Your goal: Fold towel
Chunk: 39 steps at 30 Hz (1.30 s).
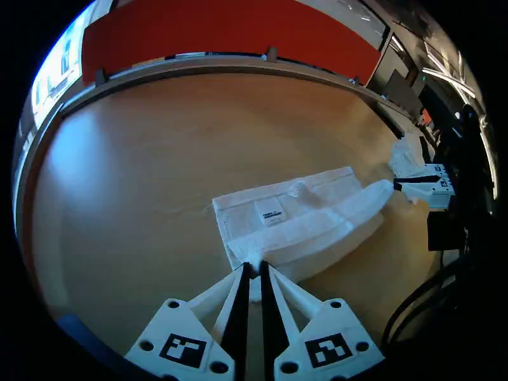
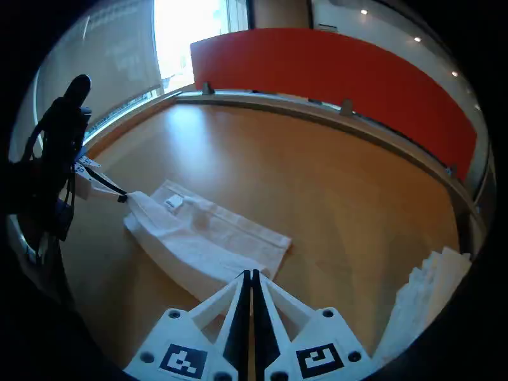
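Now, left gripper (image 1: 254, 270): fingers nearly together, pinching one end of the towel (image 1: 298, 222) along its raised fold.
Right gripper (image 2: 249, 276): pinched tight on the other end.
Towel: white, half folded, on the wooden table (image 1: 159, 159).
Beyond: red panel (image 1: 222, 32) behind the table.

Your left hand-held gripper (image 1: 254, 272) points forward and slightly down. Its fingers are drawn almost together, and both press on a fold of the towel (image 1: 298, 222) at their tips. In the right gripper view, this unit sits at the far left, with its dark fingers (image 2: 108, 187) clamped on the towel's left end. Your right hand-held gripper (image 2: 248, 274) is angled the same way, fingers nearly closed, with the towel's edge pinched between the tips. In the left gripper view it appears at the far right, roughly level and pointing left. The hand (image 2: 54, 159) behind the left unit is a dark silhouette, so its grip cannot be made out.
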Motion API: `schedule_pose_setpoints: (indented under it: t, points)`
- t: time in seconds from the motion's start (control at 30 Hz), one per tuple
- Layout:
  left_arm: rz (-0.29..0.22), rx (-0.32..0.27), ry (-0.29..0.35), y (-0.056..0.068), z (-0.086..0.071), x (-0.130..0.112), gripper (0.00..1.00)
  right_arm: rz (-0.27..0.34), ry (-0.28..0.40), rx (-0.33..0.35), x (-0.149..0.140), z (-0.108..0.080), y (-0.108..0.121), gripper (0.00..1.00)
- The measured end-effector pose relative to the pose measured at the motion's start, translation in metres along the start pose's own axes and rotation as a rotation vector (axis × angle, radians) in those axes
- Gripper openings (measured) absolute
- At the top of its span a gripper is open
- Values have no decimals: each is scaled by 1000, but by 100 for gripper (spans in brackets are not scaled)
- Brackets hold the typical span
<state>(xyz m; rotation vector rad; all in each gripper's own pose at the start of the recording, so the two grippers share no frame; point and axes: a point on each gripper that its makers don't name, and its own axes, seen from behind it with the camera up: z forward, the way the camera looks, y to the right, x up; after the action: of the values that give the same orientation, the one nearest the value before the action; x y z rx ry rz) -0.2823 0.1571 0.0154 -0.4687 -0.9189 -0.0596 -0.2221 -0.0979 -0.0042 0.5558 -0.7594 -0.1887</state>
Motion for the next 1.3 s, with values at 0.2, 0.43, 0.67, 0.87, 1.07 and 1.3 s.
schedule_pose_setpoints:
  t: [0.2, 0.43, 0.67, 0.87, 1.07, 1.3]
  points:
    - [1, 2, -1, -5, 17, 6, 13, 2, -15, -17, -2, 17, 9, 2]
    - [18, 30, 0, -15, 33, 13, 16, 21, -19, -30, 1, 37, 19, 2]
    - [29, 58, 8, -23, 40, 21, 27, 30, -11, -44, 6, 45, 24, 5]
    - [42, 83, 35, -30, 35, 29, 44, 16, -1, -55, 10, 44, 28, 9]
    - [49, 109, 57, -37, 28, 34, 52, 9, 13, -73, 15, 44, 32, 13]
    - [37, 147, 98, -49, 18, 44, 65, 2, 48, -110, 27, 39, 41, 27]
